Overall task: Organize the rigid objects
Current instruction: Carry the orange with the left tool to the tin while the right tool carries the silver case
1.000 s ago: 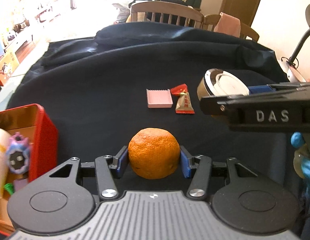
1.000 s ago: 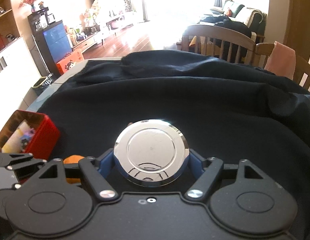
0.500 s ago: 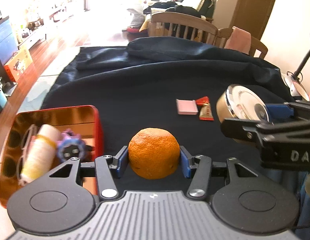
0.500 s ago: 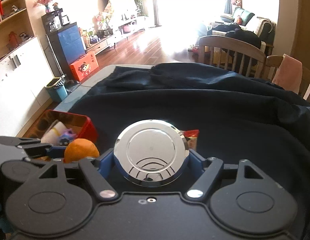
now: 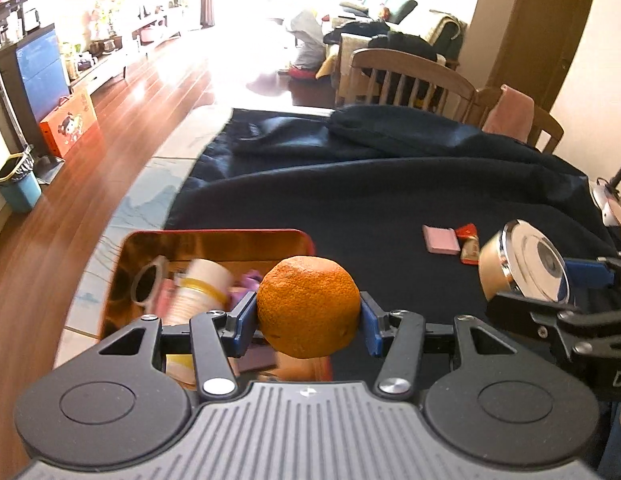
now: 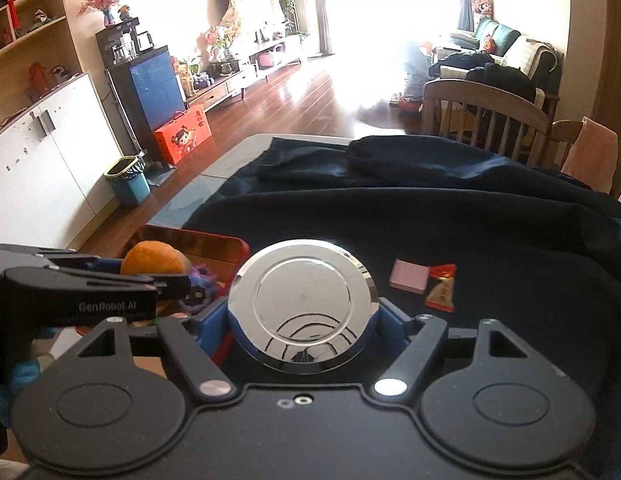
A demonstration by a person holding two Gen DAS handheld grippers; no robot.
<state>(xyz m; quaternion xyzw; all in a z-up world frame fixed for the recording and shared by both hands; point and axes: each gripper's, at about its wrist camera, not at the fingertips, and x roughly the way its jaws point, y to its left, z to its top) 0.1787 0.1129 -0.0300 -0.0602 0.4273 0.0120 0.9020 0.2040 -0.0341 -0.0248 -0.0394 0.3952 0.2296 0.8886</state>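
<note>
The left hand-held gripper (image 5: 308, 322) clamps an orange (image 5: 308, 306) at its widest girth, above the red box (image 5: 214, 240); firm but bruisable, probably light. The right hand-held gripper (image 6: 304, 326) grasps a slick chrome-lidded jar (image 6: 304, 306) by its sides, likely heavier.

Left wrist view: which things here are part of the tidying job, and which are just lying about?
Part of the job:
- orange, held in the left gripper
- chrome-lidded jar, held in the right gripper
- red box
- pink block
- snack packet

Lying about:
- wooden chair
- blue bin
- orange carton
</note>
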